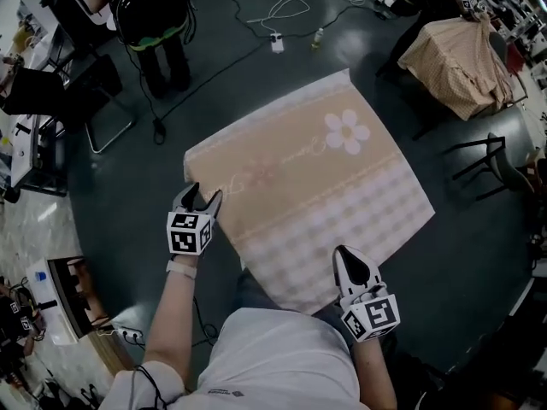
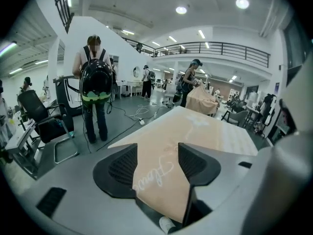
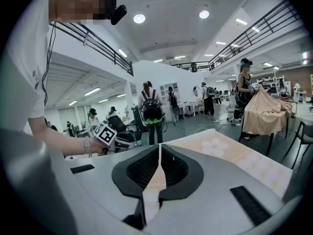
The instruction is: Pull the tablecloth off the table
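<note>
Tablecloth (image 1: 316,186) is spread flat over the bench, which sits corner-on to you, with the flower print (image 1: 346,131) toward the far corner. Your left claw (image 1: 203,193) is at the near-left edge, close to the left corner. Its jaws are wide apart with the cloth edge running between them, and the pads aren't pressing on it. Your right claw (image 1: 349,259) is on the near-right edge, between the near and right corners, clamped tight on the cloth edge. A person with a black backpack (image 1: 154,11) stands on the floor beyond the left corner. Another draped table (image 1: 453,58) is well apart, far right.
</note>
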### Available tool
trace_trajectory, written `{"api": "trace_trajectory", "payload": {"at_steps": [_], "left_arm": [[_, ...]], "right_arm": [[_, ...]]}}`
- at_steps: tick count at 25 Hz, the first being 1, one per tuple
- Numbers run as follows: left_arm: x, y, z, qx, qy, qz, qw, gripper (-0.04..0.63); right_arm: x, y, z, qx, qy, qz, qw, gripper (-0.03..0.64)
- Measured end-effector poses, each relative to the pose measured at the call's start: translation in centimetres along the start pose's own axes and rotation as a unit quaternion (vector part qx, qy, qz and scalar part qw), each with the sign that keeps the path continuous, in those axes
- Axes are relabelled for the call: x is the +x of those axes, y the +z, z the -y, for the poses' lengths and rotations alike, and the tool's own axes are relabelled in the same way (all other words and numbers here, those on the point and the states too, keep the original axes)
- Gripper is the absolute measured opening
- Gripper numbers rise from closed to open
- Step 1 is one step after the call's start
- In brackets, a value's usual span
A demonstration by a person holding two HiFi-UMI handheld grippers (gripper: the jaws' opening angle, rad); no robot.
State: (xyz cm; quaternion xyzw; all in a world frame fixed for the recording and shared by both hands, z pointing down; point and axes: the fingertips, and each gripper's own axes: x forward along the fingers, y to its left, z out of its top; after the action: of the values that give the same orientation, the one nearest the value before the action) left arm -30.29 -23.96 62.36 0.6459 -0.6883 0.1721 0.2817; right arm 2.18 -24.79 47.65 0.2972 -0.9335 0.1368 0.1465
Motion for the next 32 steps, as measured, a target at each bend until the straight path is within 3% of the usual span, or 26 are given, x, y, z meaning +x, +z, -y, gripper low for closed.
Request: {"api": "trace_trajectory", "payload": {"at_steps": [6, 15, 19, 24, 30, 32], "left_arm": [[7.5, -1.1, -3.1, -0.003, -0.017, -0.058, 0.9982, 0.252], [14.6, -5.5, -5.2, 0.033, -0.025, -0.156, 0.9869, 0.261], [15.3, -5.9, -5.6, 0.042, -0.015, -0.161, 0.9859, 0.261], [15.2, -5.9, -5.4, 0.037, -0.002, -0.153, 0.9875, 0.259], [15.2, -6.2, -3.6, 0.051, 0.011, -0.161, 0.9855, 0.114], [15.0, -6.4, -2.9, 0.072, 0.016, -0.162, 0.984, 0.057]], "right_arm": [[0.1, -1.1, -0.3, -0.01, -0.039, -0.031, 0.999, 0.026], [-1.5, -2.0, 0.8, 0.009, -0.11, -0.038, 0.993, 0.026], [-2.9, -1.9, 1.5, 0.009, -0.149, -0.033, 0.988, 0.026], [-3.9, -2.1, 2.1, 0.032, -0.165, -0.025, 0.985, 0.026], [-4.0, -2.2, 2.2, 0.033, -0.163, -0.02, 0.986, 0.026], [-4.0, -2.2, 2.0, 0.032, -0.158, -0.019, 0.987, 0.026]]}}
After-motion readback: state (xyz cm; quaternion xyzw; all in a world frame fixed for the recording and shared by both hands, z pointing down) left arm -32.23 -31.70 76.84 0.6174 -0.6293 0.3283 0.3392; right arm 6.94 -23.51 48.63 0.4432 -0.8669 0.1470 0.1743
